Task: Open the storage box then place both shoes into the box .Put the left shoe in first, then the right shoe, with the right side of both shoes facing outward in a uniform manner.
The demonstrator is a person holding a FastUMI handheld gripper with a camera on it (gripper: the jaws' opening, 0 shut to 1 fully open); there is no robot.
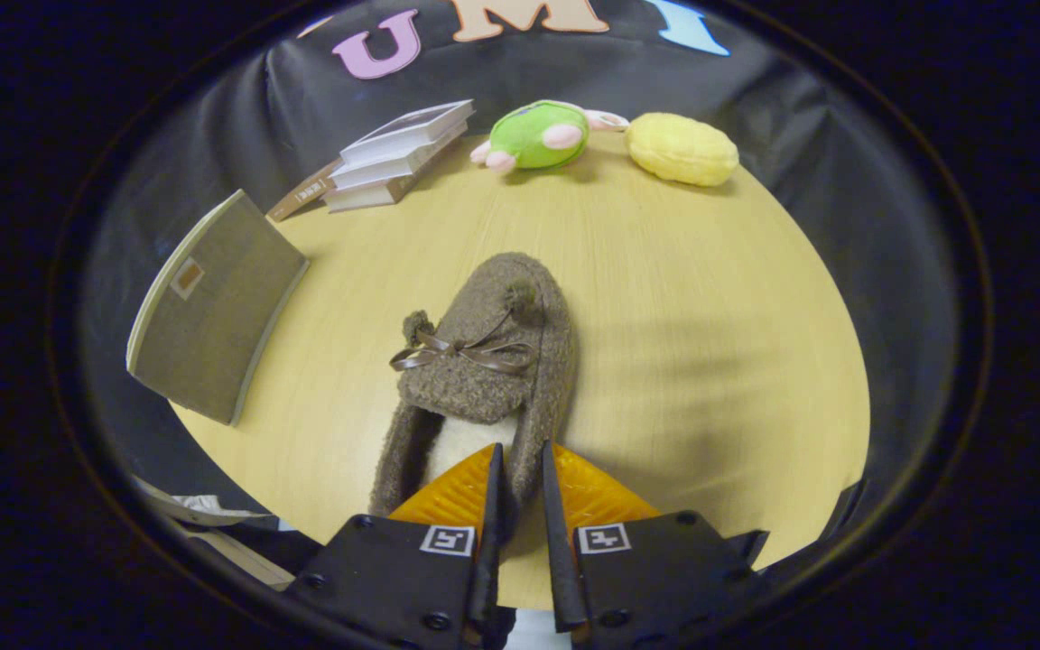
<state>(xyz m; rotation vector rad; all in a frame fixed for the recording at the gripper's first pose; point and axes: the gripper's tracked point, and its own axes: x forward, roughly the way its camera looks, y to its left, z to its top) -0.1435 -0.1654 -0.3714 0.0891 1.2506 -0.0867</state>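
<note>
Single gripper-mounted fisheye view, looking forward and steeply down along the gripper (520, 460) fingers onto the pale wooden tabletop (710, 361). Camera sits very near the fuzzy brown slipper with ribbon bow (484, 361). It faces the far edge: stacked books (389, 158), green plush toy (538, 135).

**Hidden and cut-off parts**

The heel end of the brown fuzzy slipper with a ribbon bow (482, 361) is covered by the gripper (520, 465), whose fingers are closed on its right wall; how firmly the wall is pressed cannot be told. The print on the spines of the stacked pale books (389, 158) is too small to be made out. Pale folded material near left (213, 524) is cut off and cannot be identified.
</note>
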